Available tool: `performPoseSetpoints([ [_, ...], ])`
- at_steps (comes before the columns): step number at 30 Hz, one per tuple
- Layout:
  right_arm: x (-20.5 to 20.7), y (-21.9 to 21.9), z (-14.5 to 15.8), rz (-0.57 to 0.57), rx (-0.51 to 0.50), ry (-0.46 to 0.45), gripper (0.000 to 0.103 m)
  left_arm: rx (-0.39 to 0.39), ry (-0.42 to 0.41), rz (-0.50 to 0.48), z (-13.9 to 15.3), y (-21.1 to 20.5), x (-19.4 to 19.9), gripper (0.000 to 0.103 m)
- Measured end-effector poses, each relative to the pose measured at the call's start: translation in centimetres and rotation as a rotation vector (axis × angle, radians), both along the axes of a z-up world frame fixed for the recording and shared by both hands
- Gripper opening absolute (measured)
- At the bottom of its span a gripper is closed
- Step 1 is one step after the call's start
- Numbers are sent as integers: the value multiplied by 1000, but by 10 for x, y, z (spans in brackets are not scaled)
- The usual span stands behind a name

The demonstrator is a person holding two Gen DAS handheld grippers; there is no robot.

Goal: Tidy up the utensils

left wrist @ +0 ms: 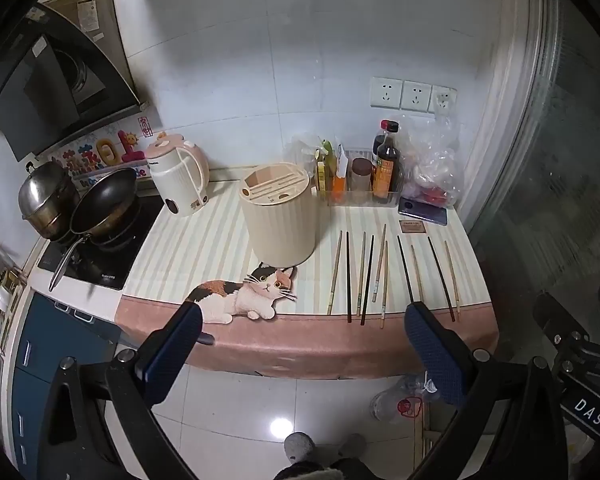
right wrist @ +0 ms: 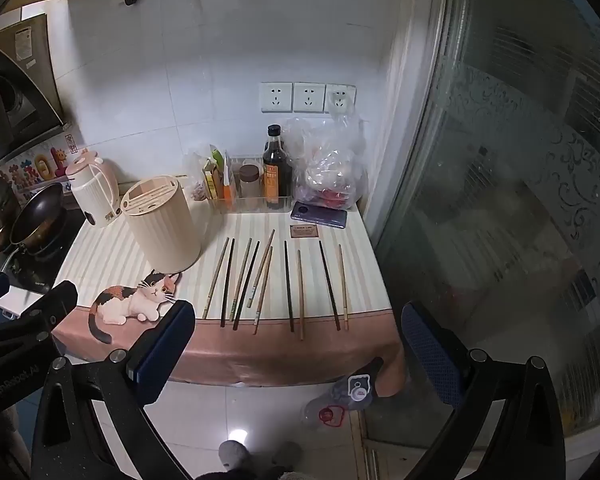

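The left gripper [left wrist: 304, 320] is fully open, its two blue-padded fingers [left wrist: 172, 348] spread wide with nothing between them. It is pitched steeply downward. The right gripper [right wrist: 298, 320] is likewise fully open and empty, its fingers [right wrist: 430, 354] set far apart, and it is pitched downward at a shallower angle. Neither gripper touches anything. In the left wrist view, part of the right gripper's black frame appears at the right edge; in the right wrist view, the left gripper's frame appears at the left edge, so the two units are held side by side. The person's feet [left wrist: 300, 446] show below, at the bottom edge.
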State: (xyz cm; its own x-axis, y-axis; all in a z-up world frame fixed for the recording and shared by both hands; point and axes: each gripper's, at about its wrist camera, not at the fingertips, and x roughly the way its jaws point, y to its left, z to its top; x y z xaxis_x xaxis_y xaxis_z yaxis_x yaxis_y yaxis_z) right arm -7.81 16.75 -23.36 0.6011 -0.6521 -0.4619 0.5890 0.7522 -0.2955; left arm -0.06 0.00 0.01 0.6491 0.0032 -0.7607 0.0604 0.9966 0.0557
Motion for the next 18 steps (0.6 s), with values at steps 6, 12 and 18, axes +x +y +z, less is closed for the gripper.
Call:
performPoseSetpoints([
  [6,0,0,0,4,-10,2,103,-9,0,9,-3,0,-2,103],
  [12,-4,-4,5,14,3,1,103,-13,7,12,-3,1,-5,103],
  [18,0,4,2,8,-10,6,103,-15,12,9,-7,10,-7,103],
])
